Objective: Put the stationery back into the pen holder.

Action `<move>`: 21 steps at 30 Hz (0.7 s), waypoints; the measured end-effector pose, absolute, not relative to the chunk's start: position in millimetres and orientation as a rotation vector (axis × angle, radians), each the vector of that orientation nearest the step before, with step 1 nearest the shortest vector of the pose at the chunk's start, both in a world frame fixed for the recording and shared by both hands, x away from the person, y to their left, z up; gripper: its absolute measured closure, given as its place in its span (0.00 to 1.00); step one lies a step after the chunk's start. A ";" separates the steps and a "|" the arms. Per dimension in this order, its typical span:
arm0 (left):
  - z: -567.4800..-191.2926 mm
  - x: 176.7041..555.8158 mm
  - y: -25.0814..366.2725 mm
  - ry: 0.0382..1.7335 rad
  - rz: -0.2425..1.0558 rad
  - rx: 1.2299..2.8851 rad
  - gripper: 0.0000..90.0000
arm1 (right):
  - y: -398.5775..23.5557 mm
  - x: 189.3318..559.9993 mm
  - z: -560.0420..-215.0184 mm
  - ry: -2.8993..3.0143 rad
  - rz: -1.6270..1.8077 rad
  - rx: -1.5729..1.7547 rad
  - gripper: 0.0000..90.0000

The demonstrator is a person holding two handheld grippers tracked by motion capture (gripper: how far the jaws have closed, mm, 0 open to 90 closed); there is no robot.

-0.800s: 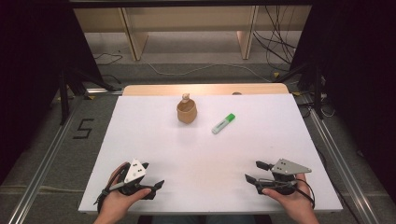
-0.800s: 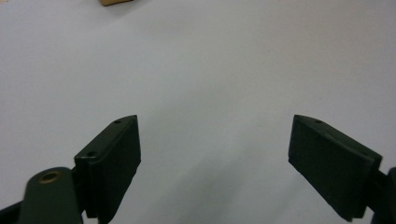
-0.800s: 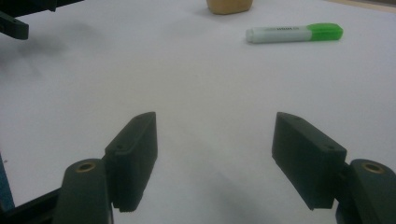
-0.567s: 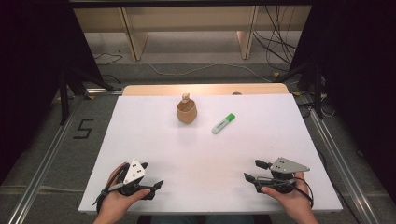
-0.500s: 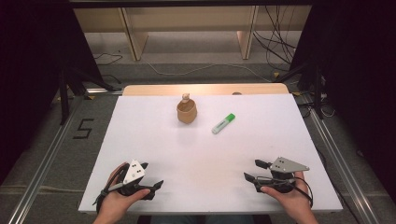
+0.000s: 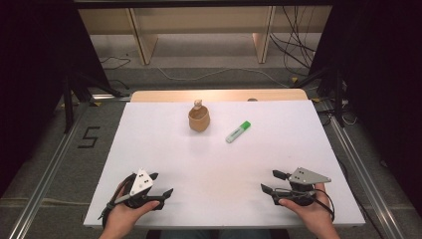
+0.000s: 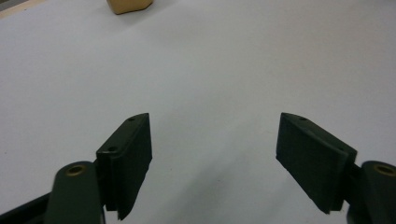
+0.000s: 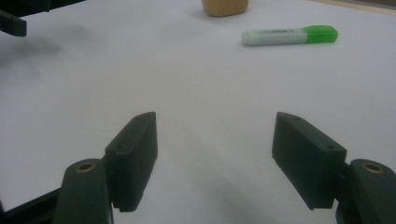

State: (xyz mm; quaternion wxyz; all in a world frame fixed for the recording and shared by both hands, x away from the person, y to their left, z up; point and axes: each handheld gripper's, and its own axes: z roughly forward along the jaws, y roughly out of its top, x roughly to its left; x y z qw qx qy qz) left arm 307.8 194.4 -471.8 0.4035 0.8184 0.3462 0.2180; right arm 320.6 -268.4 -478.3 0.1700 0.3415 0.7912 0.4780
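I have the left gripper (image 6: 160, 185) and right gripper (image 6: 268, 181) resting at the near table (image 6: 214, 164) edge, jaws spread wide, empty. The green highlighter (image 6: 238, 131) lies far right of centre, just beside the wooden cup (image 6: 199, 119).

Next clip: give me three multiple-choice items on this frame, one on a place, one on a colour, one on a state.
1. Where does the marker lie?
A. right of the cup
B. inside the cup
C. between a tool's jaws

2. What colour is the marker's cap?
A. red
B. green
C. blue

3. How do the right tool jaws stand?
A. shut on the marker
B. shut on the cup
C. open, nothing between

Key: 1 A, it lies on the table right of the cup; 2 B, the cap end is green; 3 C, the right gripper view shows bare table between the jaws.
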 end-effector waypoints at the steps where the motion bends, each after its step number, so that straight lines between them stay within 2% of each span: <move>1: -471.8 307.9 194.2 0.872 0.553 2.069 0.32 | -268.1 320.5 -478.3 2.248 1.356 0.969 0.35; 11: -468.6 306.4 187.1 0.834 0.578 2.064 0.60 | -266.7 316.5 -478.2 2.259 1.359 0.947 0.35; 16: -469.8 307.4 186.9 0.835 0.568 2.066 0.62 | -265.7 317.0 -478.8 2.268 1.353 0.941 0.35; 21: -471.3 308.4 187.7 0.853 0.566 2.057 0.58 | -264.0 319.6 -480.5 2.282 1.341 0.951 0.36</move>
